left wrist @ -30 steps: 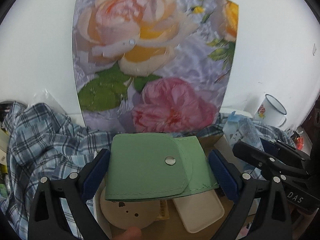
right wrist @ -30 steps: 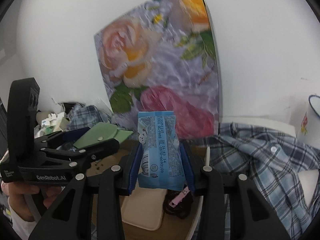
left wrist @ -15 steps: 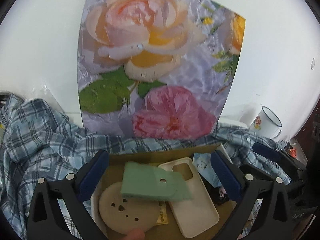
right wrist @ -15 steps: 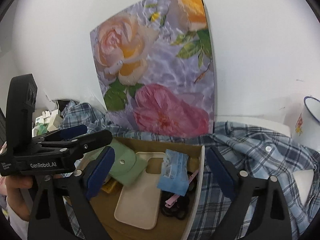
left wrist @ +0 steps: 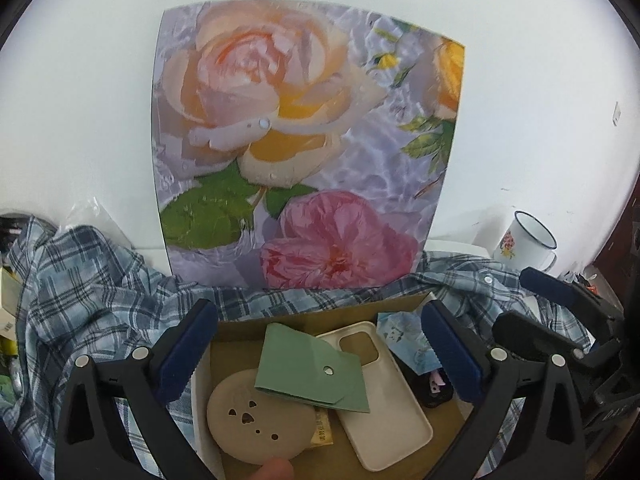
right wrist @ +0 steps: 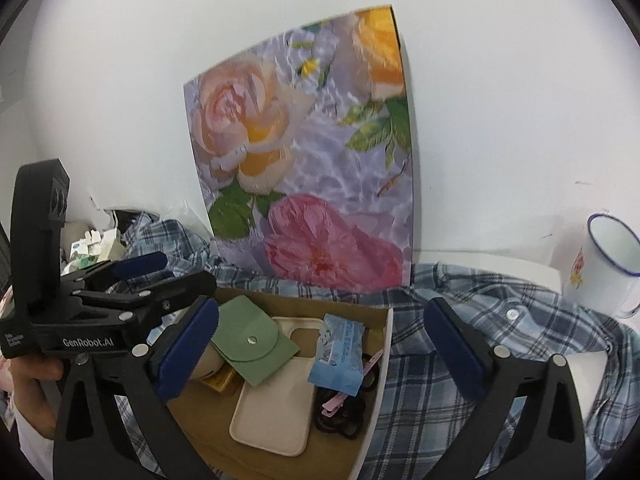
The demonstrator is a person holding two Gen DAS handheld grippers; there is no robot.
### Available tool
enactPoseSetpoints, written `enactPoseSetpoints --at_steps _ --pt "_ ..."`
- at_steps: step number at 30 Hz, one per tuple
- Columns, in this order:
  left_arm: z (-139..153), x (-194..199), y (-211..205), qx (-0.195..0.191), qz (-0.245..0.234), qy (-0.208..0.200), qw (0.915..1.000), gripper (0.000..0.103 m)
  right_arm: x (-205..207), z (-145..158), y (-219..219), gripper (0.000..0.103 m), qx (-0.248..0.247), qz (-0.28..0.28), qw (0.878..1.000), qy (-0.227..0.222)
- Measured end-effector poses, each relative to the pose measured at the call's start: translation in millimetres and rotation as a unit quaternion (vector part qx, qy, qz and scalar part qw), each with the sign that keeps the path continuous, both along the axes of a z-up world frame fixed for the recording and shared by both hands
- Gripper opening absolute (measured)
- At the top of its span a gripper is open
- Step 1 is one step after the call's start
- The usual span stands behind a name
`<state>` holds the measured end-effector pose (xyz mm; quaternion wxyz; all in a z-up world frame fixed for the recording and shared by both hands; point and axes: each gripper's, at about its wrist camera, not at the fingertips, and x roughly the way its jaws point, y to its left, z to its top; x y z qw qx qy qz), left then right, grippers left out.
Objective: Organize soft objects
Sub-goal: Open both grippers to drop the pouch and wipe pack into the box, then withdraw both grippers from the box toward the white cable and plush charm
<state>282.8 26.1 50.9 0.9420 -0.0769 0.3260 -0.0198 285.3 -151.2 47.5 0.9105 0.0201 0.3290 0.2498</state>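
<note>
So the blue pack (right wrist: 338, 356) lies lengthwise away from the right gripper (right wrist: 320, 344), below its empty, still-widening jaws; left gripper (left wrist: 320, 352) gapes empty over the pouch (left wrist: 310, 368).

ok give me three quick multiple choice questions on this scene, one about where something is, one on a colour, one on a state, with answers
1. Where does the blue tissue pack lie?
A. inside the cardboard box
B. on the plaid shirt
C. in the enamel mug

2. What colour is the snap pouch?
A. pink
B. green
C. black

3. How do the right gripper's jaws stand?
A. clamped on the phone case
B. clamped on the pouch
C. spread wide with nothing held

Answers:
1 A: the pack rests among the items in the box, partly over the phone case.
2 B: the flap and body of the pouch are pale green.
3 C: both blue pads stand far apart above the box, still opening, touching nothing.
</note>
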Motion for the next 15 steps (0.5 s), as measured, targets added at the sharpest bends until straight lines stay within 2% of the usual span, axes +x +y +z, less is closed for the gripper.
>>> enactPoseSetpoints --at_steps 15 --pt "57.2 -38.4 -15.6 0.003 -0.024 -0.073 0.9970 0.103 -33.9 56.3 -0.5 0.102 0.014 0.022 0.998 -0.064"
